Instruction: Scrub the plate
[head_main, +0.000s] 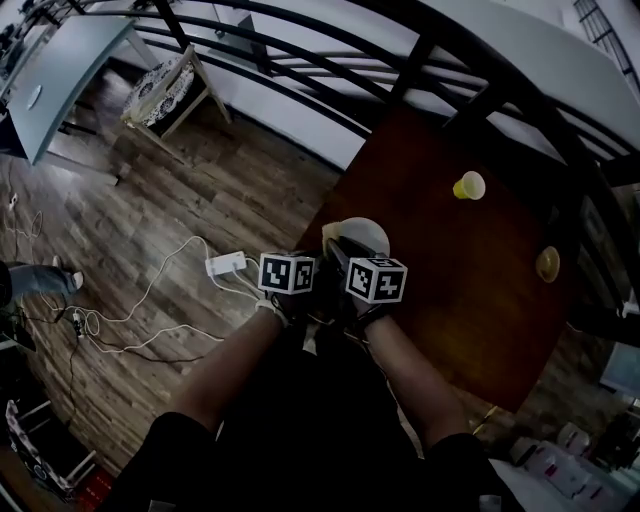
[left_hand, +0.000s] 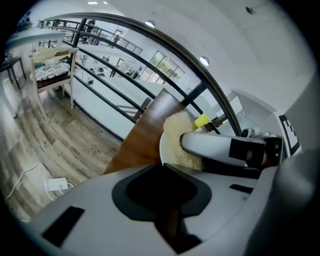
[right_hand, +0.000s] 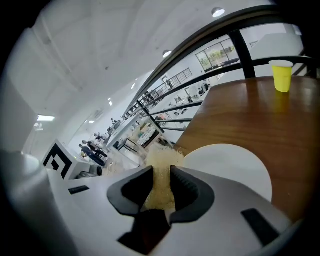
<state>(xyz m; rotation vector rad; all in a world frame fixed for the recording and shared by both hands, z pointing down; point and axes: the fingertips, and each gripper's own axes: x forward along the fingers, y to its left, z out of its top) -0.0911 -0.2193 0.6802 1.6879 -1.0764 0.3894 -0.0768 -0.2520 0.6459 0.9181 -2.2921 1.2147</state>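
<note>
Two tools were kept closed: the left tool (left_hand: 162, 167) on the plate (right_hand: 230, 165) rim, the right tool (right_hand: 161, 189) on a scrubber (right_hand: 161, 161) laid against that plate on the bench (right_hand: 250, 115).

Yellow cup (head_main: 469, 185) stands on the brown table (head_main: 480, 300); white power strip (head_main: 226, 264) lies on floor (head_main: 150, 200).

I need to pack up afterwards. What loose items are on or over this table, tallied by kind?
White plate: 1
Yellow cup: 1
Scrub pad: 1
Small tan round dish, too small to identify further: 1
Total: 4
</note>
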